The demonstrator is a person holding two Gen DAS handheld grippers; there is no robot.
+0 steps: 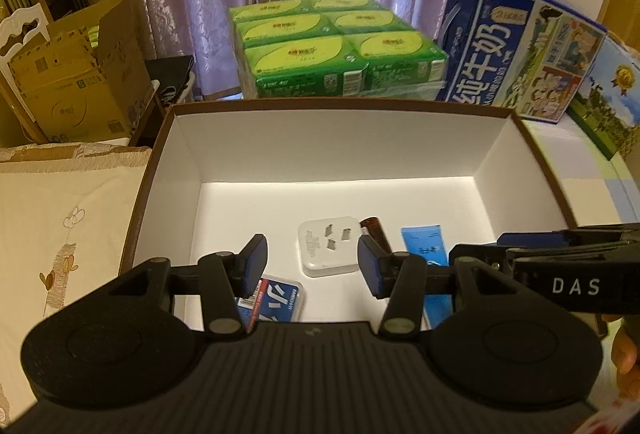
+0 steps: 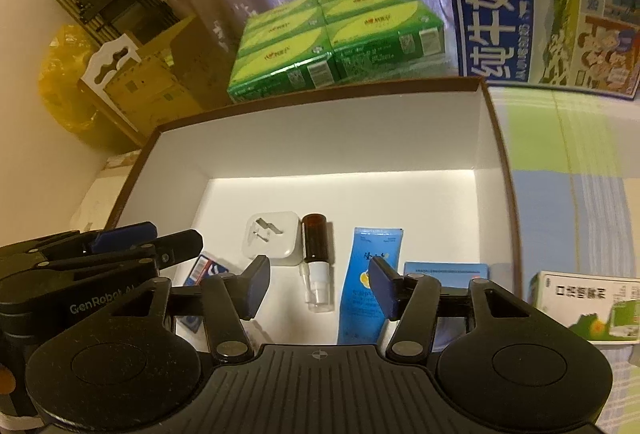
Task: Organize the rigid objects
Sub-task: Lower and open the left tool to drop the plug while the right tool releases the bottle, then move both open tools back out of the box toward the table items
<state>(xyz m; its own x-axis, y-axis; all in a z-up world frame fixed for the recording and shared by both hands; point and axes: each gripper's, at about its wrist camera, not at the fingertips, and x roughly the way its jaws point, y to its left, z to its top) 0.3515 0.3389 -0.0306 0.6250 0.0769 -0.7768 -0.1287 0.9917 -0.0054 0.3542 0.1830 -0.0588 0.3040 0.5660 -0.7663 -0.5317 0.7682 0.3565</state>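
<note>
Both tongs, left [image 1: 312, 266] and right [image 2: 320, 286], hang open and empty above the box [image 2: 496, 137]. Inside it, along the near wall, plug [image 2: 272, 240], bottle [image 2: 316, 258] and tube [image 2: 366, 274] lie lined up; one carton [image 2: 580, 302] waits outside, right of the box.

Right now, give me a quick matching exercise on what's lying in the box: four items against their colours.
Items:
1. plug adapter
2. spray bottle
3. tube
4. card case

Colours:
A. light blue with a yellow mark
B. clear with red and blue print
C. white
D. brown with a clear cap

Pairs: 1-C, 2-D, 3-A, 4-B
</note>
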